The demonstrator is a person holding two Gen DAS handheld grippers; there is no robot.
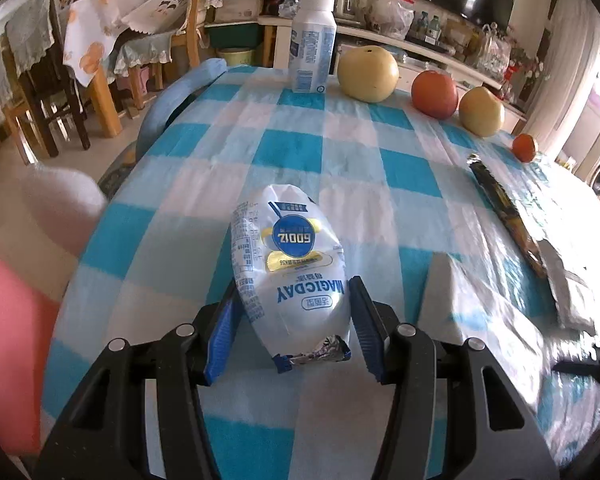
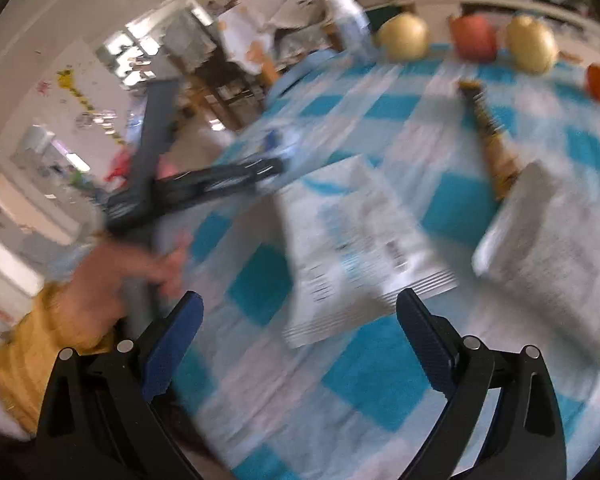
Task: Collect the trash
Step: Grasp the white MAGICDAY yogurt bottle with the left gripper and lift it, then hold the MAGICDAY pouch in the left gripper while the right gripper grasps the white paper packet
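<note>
Left claw (image 1: 290,312) pinches a white snack wrapper (image 1: 290,276) above the checked tablecloth (image 1: 340,160); fruit (image 1: 367,74) lines the far edge.

checked tablecloth (image 1: 292,148) | milk bottle (image 1: 313,44) upright | two pears, tomato (image 1: 435,94), tangerine (image 1: 525,147) in row

1. My left wrist camera sits low over the near edge of the checked tablecloth (image 1: 300,148) and looks forward along my left gripper (image 1: 290,304) across the table, very near the white snack packet (image 1: 288,264) lying just ahead.
2. My right wrist camera rides higher behind my right gripper (image 2: 300,316), tilted down at the same cloth (image 2: 260,280); this view is motion-blurred.
3. Both views share the far edge of the cloth: the white bottle (image 1: 313,44) (image 2: 348,16) and the row of fruit beside it.
4. My right view also catches my left hand (image 2: 112,272).
</note>
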